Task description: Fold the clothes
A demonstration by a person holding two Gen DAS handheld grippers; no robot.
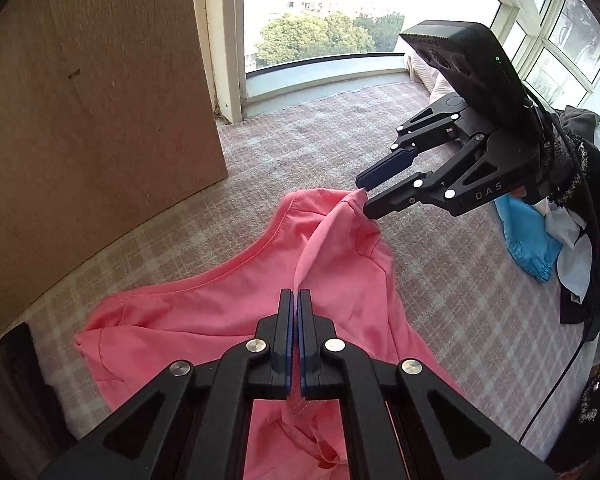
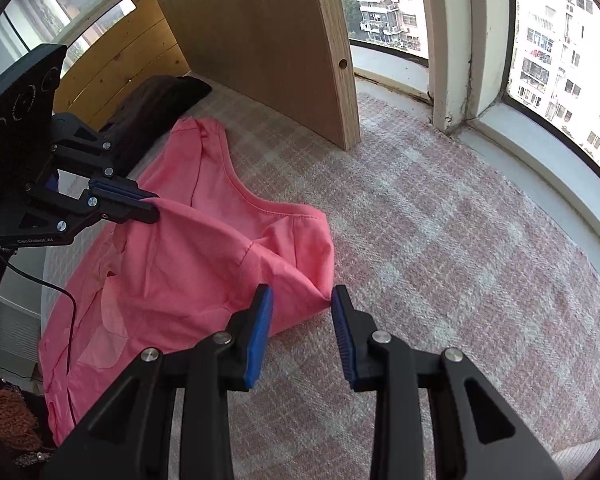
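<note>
Pink garment [image 1: 228,312]: spread, rumpled, on a checked pink-and-white blanket [image 1: 308,140]; neckline curve faces the wooden panel [image 1: 92,120].

Left gripper [image 1: 295,300]: fingers closed tight on a raised fold of the pink garment; fabric emerges below the pads. In the right wrist view this same gripper [image 2: 150,206] pinches the cloth's edge at the left side.

Right gripper [image 2: 302,304]: fingers [image 2: 260,320] part-way apart, straddling a corner of the garment; the corner tip touches the right pad, the left pad stands clear of it. In the left wrist view its tips [image 1: 364,194] meet the corner's peak.

Left wrist view only: blue cloth [image 1: 524,236] and white and dark clothes [image 1: 576,256] heaped at the right edge, well apart from the garment; trees beyond the window [image 1: 320,12].

Right wrist view only: dark brown garment [image 2: 156,100] behind the panel's foot; orange knit [image 2: 4,416] at lower left; cable [image 2: 70,320] crossing the pink cloth.

Open room: bare blanket between the garment and the curved window sill [image 2: 540,168].
</note>
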